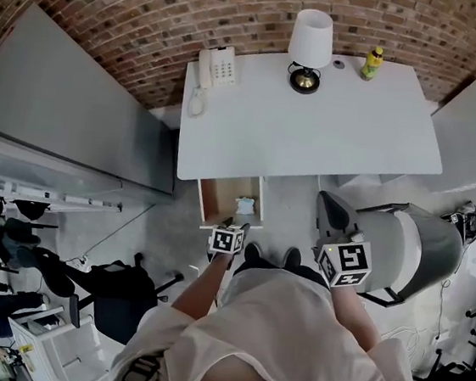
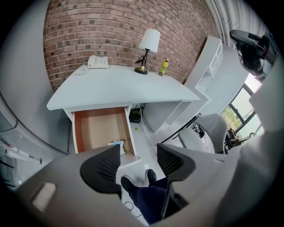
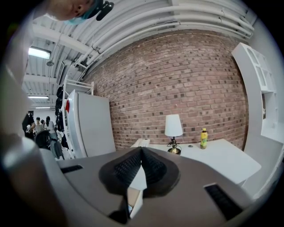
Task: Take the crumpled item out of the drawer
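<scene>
White counter [image 1: 314,126] in head view, wooden drawer [image 1: 220,199] pulled open, crumpled item [image 1: 245,205] lying in its near right corner, left gripper view, left tongs [image 2: 138,160] wide, nothing between them, right gripper view, right tongs [image 3: 141,153] closed together, empty.

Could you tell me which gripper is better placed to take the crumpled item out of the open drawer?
Left. The left gripper hangs at the front of the drawer with jaws apart and empty, the crumpled item just ahead. The right gripper is shut and faces the brick wall.
</scene>
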